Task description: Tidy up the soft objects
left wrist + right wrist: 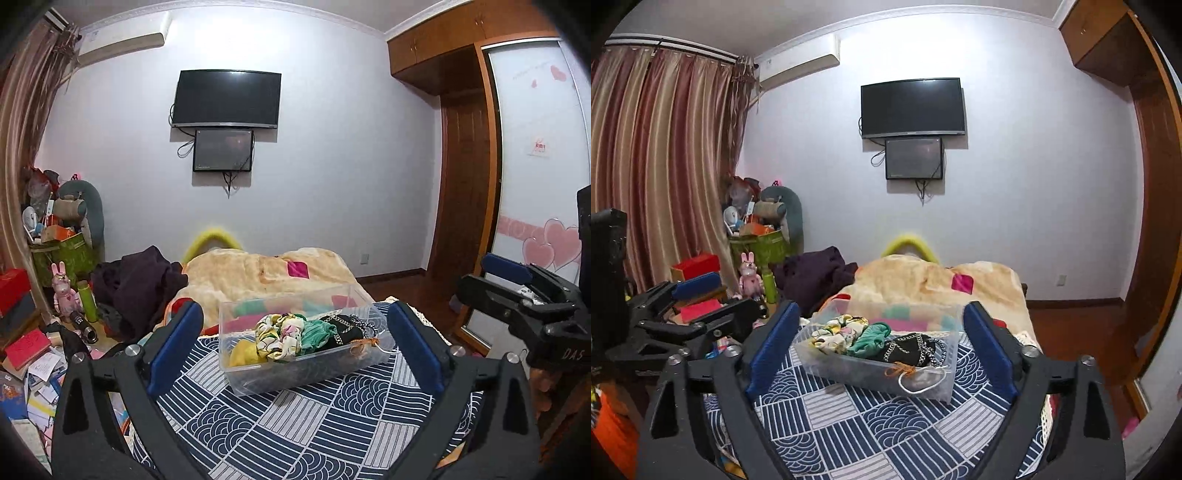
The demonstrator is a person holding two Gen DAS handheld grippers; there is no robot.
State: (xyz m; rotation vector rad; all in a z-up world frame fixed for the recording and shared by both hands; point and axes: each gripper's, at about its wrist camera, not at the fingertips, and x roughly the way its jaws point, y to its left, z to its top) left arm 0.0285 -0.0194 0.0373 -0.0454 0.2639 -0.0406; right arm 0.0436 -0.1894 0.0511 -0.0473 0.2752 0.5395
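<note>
The left wrist view alone shows a yellow scrunchie (243,352) at the clear plastic box's (258,376) left end. The box sits on the blue patterned cloth (295,424), ahead of and between both wide-open, empty grippers, left gripper (295,343) and right gripper (882,345). Items beneath the black chained one (908,349) are indistinct.

Lit evenly and softly from overhead, no hard shadows. Faint glare on the TV (226,98) and a bright wash on the wall (1015,206) around it. Strong fisheye bending toward the edges, black vignette in the corners. Slightly soft focus throughout; yellow rim (212,238) below the TV blurred.
</note>
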